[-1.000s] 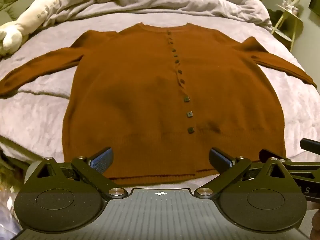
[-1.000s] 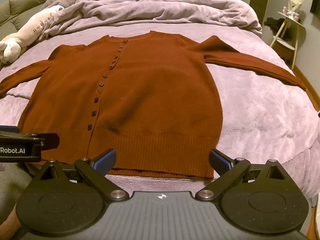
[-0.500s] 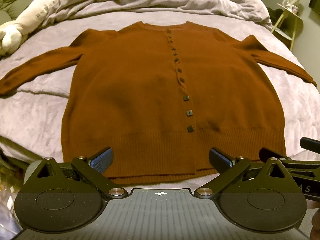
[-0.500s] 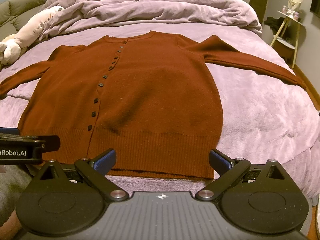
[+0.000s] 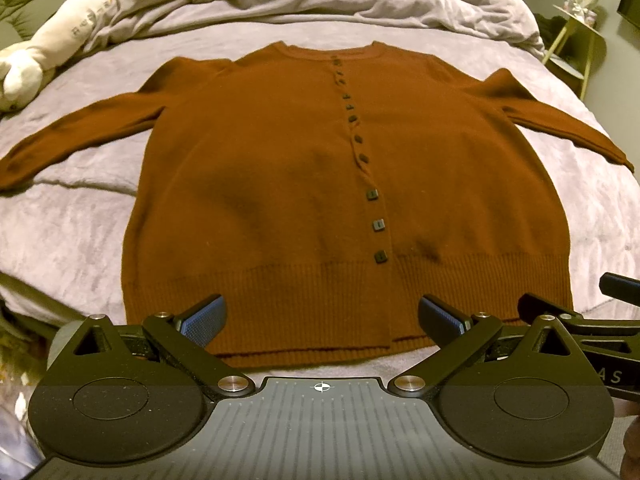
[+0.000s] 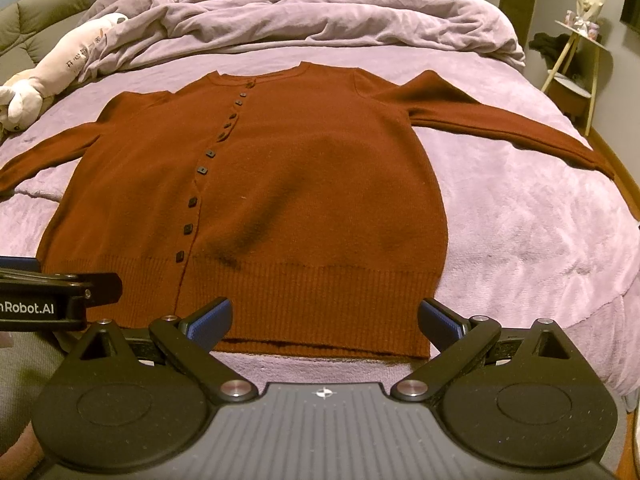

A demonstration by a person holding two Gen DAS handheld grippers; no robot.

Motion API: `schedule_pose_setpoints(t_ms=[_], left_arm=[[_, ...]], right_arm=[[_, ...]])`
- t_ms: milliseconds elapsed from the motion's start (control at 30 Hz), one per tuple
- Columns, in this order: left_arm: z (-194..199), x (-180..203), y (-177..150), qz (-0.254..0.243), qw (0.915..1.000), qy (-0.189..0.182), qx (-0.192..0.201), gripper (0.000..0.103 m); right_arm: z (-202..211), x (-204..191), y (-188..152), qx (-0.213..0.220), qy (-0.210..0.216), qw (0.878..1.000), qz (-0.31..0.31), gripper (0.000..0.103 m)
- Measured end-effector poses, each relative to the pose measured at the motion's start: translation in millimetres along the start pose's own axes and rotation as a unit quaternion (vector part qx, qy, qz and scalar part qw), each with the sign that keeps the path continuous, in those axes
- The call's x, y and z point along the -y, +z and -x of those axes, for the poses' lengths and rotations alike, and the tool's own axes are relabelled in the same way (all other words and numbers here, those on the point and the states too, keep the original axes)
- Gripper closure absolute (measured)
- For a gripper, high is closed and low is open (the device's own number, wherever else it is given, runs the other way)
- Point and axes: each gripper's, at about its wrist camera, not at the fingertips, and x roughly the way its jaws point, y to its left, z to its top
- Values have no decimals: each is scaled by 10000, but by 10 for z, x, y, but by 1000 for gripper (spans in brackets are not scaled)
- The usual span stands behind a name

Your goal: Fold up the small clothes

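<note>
A rust-brown cardigan [image 5: 280,184] lies flat and buttoned on the lilac bed [image 6: 540,216], sleeves spread — its ribbed hem just ahead of both tongs. The left gripper [image 5: 320,316] and right gripper [image 6: 324,316] stand wide apart, holding nothing. Beyond the collar, a rumpled duvet [image 6: 320,12].

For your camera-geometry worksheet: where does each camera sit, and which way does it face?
Left wrist: sits behind the open left claw, facing up the bed over the cardigan's hem.
Right wrist: sits behind the open right claw, facing the same way, further right; the left tool shows at its left edge.
Shared: cardigan, plush toy, rumpled duvet.
</note>
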Motion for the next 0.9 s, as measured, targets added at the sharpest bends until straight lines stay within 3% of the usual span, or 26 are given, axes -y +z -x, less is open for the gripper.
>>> schedule_pose_setpoints(t_ms=[900], left_arm=[[-45,1,-31,-21,10000,37,-61,0]], right_arm=[[-7,18,-15,41,59,9999,-77,4]])
